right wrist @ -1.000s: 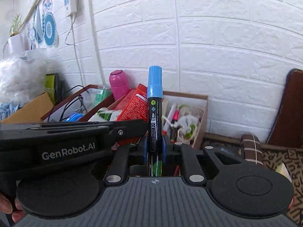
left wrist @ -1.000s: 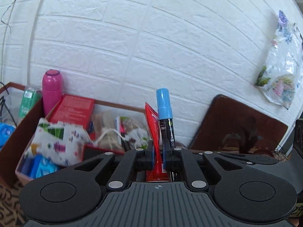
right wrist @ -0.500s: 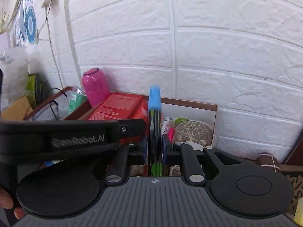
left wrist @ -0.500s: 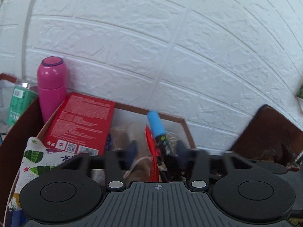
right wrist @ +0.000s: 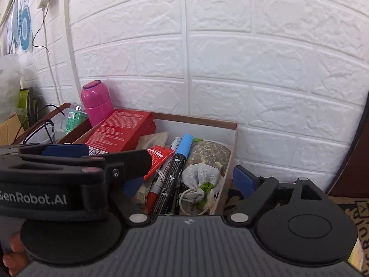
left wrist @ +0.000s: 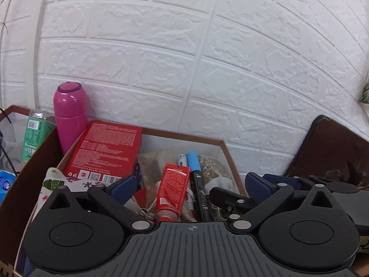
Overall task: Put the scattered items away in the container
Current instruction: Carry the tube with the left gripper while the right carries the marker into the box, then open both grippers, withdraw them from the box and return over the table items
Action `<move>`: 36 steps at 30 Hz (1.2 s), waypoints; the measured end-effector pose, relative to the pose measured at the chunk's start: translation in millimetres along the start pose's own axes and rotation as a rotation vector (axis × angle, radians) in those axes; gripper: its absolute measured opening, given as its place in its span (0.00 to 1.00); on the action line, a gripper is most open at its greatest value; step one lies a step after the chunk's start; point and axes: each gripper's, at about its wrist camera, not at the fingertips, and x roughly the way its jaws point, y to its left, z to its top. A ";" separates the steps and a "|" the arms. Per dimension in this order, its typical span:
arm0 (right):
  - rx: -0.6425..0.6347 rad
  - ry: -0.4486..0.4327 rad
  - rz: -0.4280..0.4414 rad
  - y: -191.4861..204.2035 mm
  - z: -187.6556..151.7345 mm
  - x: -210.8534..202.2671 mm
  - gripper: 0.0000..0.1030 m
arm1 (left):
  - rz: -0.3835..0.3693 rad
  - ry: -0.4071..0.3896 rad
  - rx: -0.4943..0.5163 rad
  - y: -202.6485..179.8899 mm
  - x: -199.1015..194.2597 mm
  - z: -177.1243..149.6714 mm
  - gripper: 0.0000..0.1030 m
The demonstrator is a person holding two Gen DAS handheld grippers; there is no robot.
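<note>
Marker (left wrist: 197, 180) and red tube (left wrist: 171, 190) now lie inside the box (left wrist: 227, 153), released; both grippers' jaws have just been opening wide, nothing between them. Next: withdraw for remaining scattered items.

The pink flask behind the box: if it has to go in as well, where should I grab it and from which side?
Probably the straight lower body of the pink flask, under the seam where the rounded cap begins. It stands upright against the wall, between the box and a green-labelled bottle, so come in level from the front, jaws either side. The domed cap looks likely to slip.
</note>
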 end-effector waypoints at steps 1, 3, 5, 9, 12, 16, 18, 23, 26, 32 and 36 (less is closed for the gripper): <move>-0.005 -0.008 -0.002 0.5 0.9 -5.7 0.86 | -0.006 0.001 -0.009 -1.8 -4.9 0.8 1.00; -0.006 -0.020 0.001 0.4 2.9 -17.5 0.90 | -0.011 0.002 -0.023 -6.7 -16.1 1.1 1.00; -0.011 -0.026 0.019 1.5 2.3 -31.1 0.92 | -0.005 0.002 -0.025 -13.5 -28.5 -1.0 1.00; -0.040 -0.037 0.030 5.8 -9.9 -64.8 0.96 | -0.011 -0.007 -0.026 -30.6 -58.8 -20.4 1.00; -0.066 -0.039 0.046 7.7 -34.2 -90.9 0.97 | -0.013 -0.003 -0.024 -44.7 -81.6 -50.2 1.00; -0.070 -0.021 0.051 8.2 -82.1 -122.5 0.97 | -0.017 0.034 -0.027 -64.9 -104.8 -100.7 1.00; -0.071 0.000 0.044 7.5 -104.7 -135.0 0.97 | -0.023 0.050 -0.031 -74.4 -115.0 -124.0 1.00; -0.039 0.019 0.031 2.3 -152.7 -170.1 0.98 | -0.070 0.107 -0.096 -91.9 -134.7 -173.1 1.00; -0.034 0.023 0.002 0.1 -177.2 -189.8 0.99 | -0.082 0.158 -0.098 -104.7 -141.7 -194.1 1.00; 0.037 0.039 -0.057 -17.2 -208.0 -221.9 1.00 | -0.067 0.197 -0.020 -130.5 -150.7 -210.8 1.00; 0.070 0.026 -0.166 -29.4 -216.5 -237.9 1.00 | -0.081 0.210 -0.050 -139.2 -155.4 -211.6 1.00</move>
